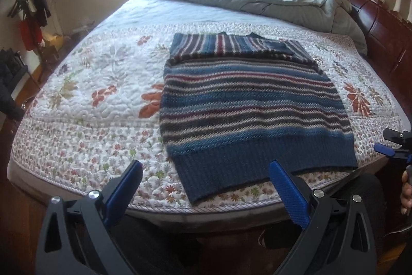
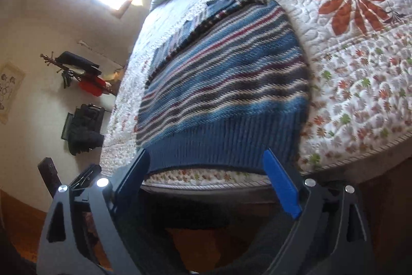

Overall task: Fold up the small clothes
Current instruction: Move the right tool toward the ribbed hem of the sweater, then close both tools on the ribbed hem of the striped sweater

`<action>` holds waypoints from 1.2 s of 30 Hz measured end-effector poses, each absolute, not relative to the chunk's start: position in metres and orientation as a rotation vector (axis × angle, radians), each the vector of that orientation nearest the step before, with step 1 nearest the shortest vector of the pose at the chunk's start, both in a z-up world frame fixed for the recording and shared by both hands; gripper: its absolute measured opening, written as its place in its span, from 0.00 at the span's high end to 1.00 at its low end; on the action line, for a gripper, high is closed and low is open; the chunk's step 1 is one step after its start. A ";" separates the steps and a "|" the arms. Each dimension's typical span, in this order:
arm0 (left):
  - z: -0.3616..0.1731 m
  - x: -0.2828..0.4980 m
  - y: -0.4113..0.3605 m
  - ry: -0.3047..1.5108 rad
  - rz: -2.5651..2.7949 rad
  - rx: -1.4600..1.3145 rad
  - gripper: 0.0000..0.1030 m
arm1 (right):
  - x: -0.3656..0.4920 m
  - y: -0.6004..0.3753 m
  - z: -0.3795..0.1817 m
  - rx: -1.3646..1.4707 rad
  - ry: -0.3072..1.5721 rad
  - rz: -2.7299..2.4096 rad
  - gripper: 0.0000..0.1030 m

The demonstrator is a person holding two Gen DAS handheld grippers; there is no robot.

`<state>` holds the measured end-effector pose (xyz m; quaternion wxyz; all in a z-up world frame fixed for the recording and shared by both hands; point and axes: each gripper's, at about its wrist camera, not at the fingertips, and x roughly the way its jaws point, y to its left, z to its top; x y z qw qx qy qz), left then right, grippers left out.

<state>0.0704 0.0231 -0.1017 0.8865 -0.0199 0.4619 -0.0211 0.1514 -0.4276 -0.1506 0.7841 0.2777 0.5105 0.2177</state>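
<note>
Quilted bed; striped sweater flat beyond both spread, empty tongs.

Ahead of the left gripper's jaws lies the striped blue, white and maroon knitted sweater, a coarse, matt wool-like knit with a ribbed plain-blue hem nearest the jaws. Under it spreads the white floral quilted bedspread, soft matt cloth puckered by stitching. Beyond is a rumpled grey-blue cloth duvet and a glossy reddish-brown wooden headboard. The right gripper has matt black plastic arms, ridged blue pads and shiny metal pins.
</note>
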 end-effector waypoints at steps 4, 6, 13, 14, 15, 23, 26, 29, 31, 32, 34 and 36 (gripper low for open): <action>-0.123 0.078 0.052 1.044 -0.093 -0.213 0.04 | 0.152 -0.438 -0.160 0.635 1.133 0.448 0.12; -0.135 0.085 0.072 1.086 -0.165 -0.362 0.04 | 0.155 -0.443 -0.168 0.659 1.165 0.436 0.12; -0.194 0.119 0.120 1.243 -0.289 -0.808 0.04 | 0.171 -0.457 -0.199 0.722 1.283 0.396 0.23; -0.203 0.122 0.123 1.259 -0.303 -0.854 0.04 | 0.173 -0.457 -0.203 0.730 1.297 0.398 0.25; -0.213 0.125 0.126 1.273 -0.311 -0.910 0.04 | 0.174 -0.457 -0.209 0.742 1.311 0.408 0.30; -0.246 0.127 0.126 1.315 -0.286 -1.009 0.07 | 0.176 -0.461 -0.233 0.798 1.377 0.363 0.36; -0.250 0.129 0.121 1.337 -0.282 -0.990 0.15 | 0.178 -0.464 -0.238 0.818 1.389 0.343 0.39; -0.252 0.131 0.121 1.352 -0.283 -0.983 0.19 | 0.178 -0.463 -0.238 0.807 1.397 0.334 0.39; -0.251 0.131 0.122 1.367 -0.276 -0.956 0.48 | 0.178 -0.463 -0.238 0.806 1.399 0.341 0.43; -0.250 0.131 0.120 1.377 -0.300 -0.945 0.68 | 0.179 -0.462 -0.237 0.807 1.398 0.347 0.45; -0.251 0.131 0.119 1.387 -0.299 -0.944 0.74 | 0.178 -0.462 -0.236 0.808 1.397 0.352 0.47; -0.255 0.131 0.118 1.400 -0.296 -0.953 0.74 | 0.177 -0.461 -0.238 0.813 1.398 0.355 0.50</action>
